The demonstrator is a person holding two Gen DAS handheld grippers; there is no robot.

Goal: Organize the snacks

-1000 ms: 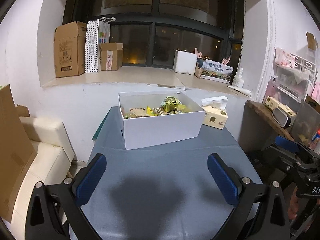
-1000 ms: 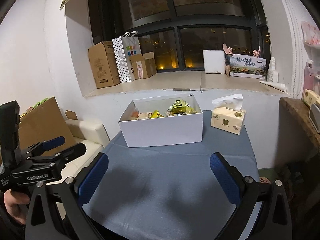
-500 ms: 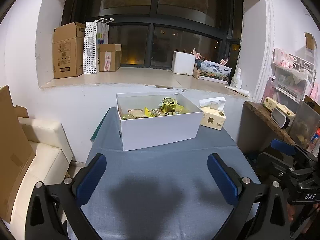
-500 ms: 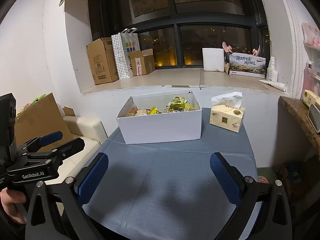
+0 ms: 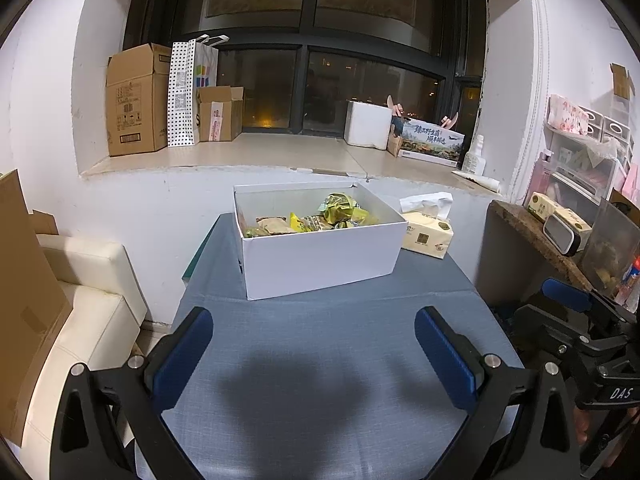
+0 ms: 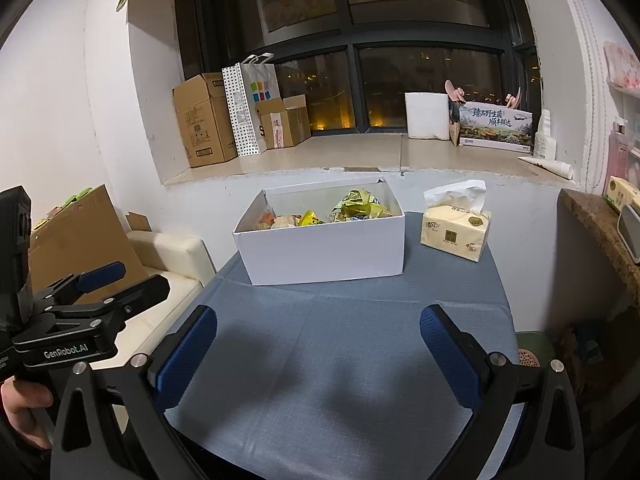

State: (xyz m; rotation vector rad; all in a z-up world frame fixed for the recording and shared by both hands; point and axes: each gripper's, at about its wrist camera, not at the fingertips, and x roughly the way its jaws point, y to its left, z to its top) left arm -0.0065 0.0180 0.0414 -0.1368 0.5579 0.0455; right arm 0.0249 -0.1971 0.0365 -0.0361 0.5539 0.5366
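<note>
A white open box stands at the far side of the blue-clothed table; it also shows in the right wrist view. Green, yellow and tan snack packets lie inside it, also visible in the right wrist view. My left gripper is open and empty above the near part of the table, well short of the box. My right gripper is open and empty too, held back from the box. The left gripper's body shows at the left of the right wrist view.
A yellow tissue pack sits right of the box. A cream sofa and cardboard sheet stand left of the table. A wooden side shelf is on the right. Cardboard boxes line the window sill.
Both grippers have drawn back a little and shifted; the box looks slightly farther and more centred. Both stay open and empty.
</note>
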